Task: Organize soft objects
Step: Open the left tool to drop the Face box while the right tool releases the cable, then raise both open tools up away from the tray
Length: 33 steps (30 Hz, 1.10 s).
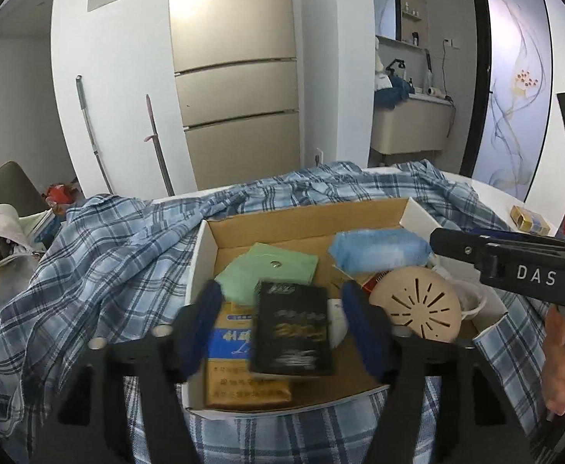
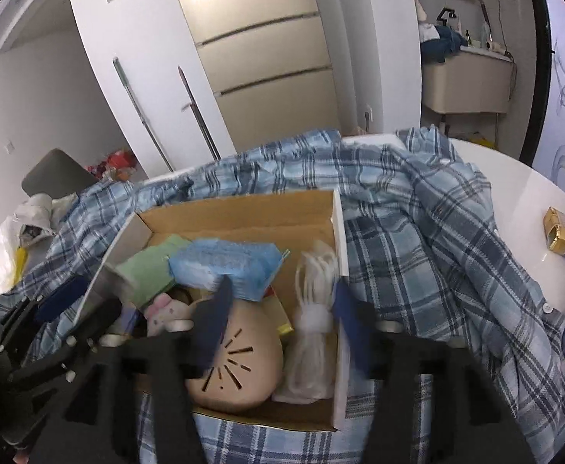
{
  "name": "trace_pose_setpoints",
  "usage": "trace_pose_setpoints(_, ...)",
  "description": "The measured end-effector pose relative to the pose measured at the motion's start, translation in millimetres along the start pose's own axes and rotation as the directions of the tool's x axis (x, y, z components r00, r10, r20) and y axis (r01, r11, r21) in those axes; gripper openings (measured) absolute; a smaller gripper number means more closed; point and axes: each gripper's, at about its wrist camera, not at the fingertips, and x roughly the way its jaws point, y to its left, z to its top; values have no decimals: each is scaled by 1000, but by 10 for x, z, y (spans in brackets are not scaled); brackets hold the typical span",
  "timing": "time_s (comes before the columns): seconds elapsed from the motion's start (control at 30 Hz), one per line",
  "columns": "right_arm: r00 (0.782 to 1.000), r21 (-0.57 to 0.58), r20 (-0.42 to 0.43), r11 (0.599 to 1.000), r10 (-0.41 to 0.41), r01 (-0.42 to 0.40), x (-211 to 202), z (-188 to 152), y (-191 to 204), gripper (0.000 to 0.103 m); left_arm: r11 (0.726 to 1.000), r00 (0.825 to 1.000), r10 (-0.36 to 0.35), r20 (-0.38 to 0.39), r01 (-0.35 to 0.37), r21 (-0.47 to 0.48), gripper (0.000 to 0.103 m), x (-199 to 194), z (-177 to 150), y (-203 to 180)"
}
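Both grippers over box (image 1: 305, 216) on plaid shirt (image 1: 100, 255). Left fingers (image 1: 205, 324) apart round black pack (image 1: 292, 328), no grip; right fingers (image 2: 216, 321) apart, empty.

Left hand-held gripper (image 1: 282, 328), blue pads apart, hangs over an open cardboard box (image 1: 305, 216) on a blue plaid shirt (image 1: 100, 255). A black packet (image 1: 292, 328) sits between the pads, untouched, on a yellow-blue carton (image 1: 232, 352). Also inside: green cloth (image 1: 270, 266), blue wipes pack (image 1: 379, 251), beige slotted disc (image 1: 417, 305). Right hand-held gripper (image 1: 514, 263) at right edge.
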Motion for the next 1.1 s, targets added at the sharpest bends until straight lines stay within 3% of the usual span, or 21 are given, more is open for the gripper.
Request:
trace_pose_setpoints(0.3,998,-32,43,999,-39,40,-62,41,41,58,1000,999,-4,46,4,-1,70,-122,32,8)
trace_pose_setpoints(0.47,989,-49,118,994,-87,94,-234,115,79,58,1000,993,-17,120,16,7,70,-344,118,7)
trace_pose_setpoints(0.57,983,-60,165,994,-81,92,-403,173,112,58,999,984,-28,174,31,-16,70,-552,181,28)
trace_pose_setpoints(0.63,975,-83,215,994,-54,73,-569,201,152,58,1000,975,-7,223,5,7,70,-746,222,-3)
trace_pose_setpoints(0.8,937,-150,349,985,-29,86,-1027,242,260,59,1000,938,11,345,-18,15,70,-1271,302,-25)
trace_pose_setpoints(0.9,889,-187,457,976,-15,113,-1346,169,318,59,1000,911,28,412,-29,-5,72,-1541,300,-25)
trace_pose_setpoints(0.93,879,-200,477,973,-8,117,-1430,148,337,60,1000,900,29,434,-23,-18,79,-1636,286,-21)
trace_pose_setpoints(0.97,868,-207,497,971,-1,120,-1524,118,347,62,999,892,29,451,-18,-28,89,-1699,267,-14)
trace_pose_setpoints(1.1,820,-207,573,970,12,131,-1821,-23,348,80,999,848,41,528,-26,-37,93,-1955,151,-45)
